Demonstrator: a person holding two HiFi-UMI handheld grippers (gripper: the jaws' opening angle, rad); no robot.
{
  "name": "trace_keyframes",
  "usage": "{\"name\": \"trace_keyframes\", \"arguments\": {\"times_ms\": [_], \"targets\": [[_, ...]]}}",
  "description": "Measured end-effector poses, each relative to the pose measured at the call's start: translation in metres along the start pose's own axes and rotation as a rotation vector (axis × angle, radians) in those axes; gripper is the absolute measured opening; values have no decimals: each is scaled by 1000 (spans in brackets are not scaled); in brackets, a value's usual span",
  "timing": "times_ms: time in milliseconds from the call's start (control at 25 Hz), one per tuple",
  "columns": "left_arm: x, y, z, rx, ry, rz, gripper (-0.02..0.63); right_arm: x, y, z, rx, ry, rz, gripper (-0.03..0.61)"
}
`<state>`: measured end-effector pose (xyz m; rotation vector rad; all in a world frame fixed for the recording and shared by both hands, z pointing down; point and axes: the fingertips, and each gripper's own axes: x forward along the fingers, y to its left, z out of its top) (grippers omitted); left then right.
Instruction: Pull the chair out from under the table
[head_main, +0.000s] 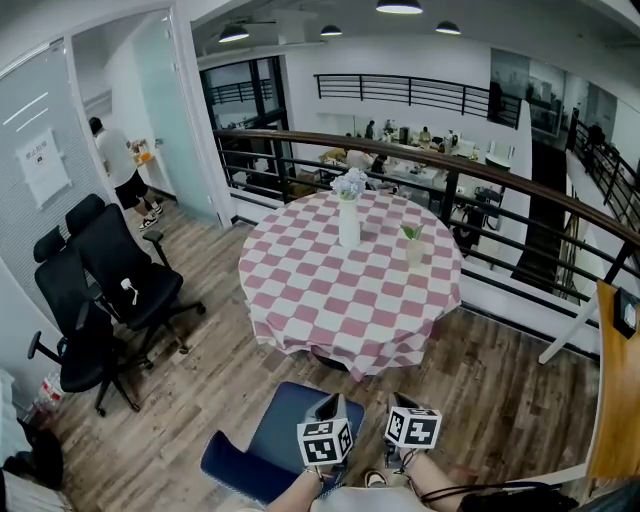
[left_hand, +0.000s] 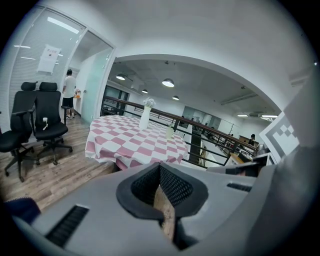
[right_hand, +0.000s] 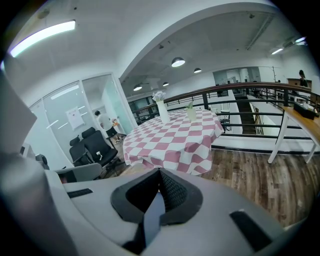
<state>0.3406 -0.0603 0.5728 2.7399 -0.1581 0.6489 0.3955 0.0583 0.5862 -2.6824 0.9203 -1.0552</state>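
Observation:
The dark blue chair (head_main: 265, 450) stands on the wood floor in front of the round table (head_main: 350, 290) with the pink-and-white checked cloth, clear of its edge. Both grippers are held side by side at the bottom of the head view, just right of the chair's near corner. My left gripper (head_main: 328, 406) is above the chair's edge, its jaws together (left_hand: 160, 167) with floor showing below them. My right gripper (head_main: 402, 403) is beside it, jaws together (right_hand: 160, 172), with blue chair showing under them. Neither holds anything.
A white vase (head_main: 348, 215) with flowers and a small glass (head_main: 414, 245) stand on the table. Two black office chairs (head_main: 110, 290) are at the left, with a person (head_main: 120, 165) beyond them. A dark railing (head_main: 500, 180) runs behind the table; a wooden desk (head_main: 612, 400) is at the right.

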Motion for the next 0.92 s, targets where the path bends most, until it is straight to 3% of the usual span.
{"name": "trace_keyframes", "arguments": {"times_ms": [920], "targets": [[-1,-8,-4,-5,3,0,3,-3,-5,-8,-9,20,0,17]]}}
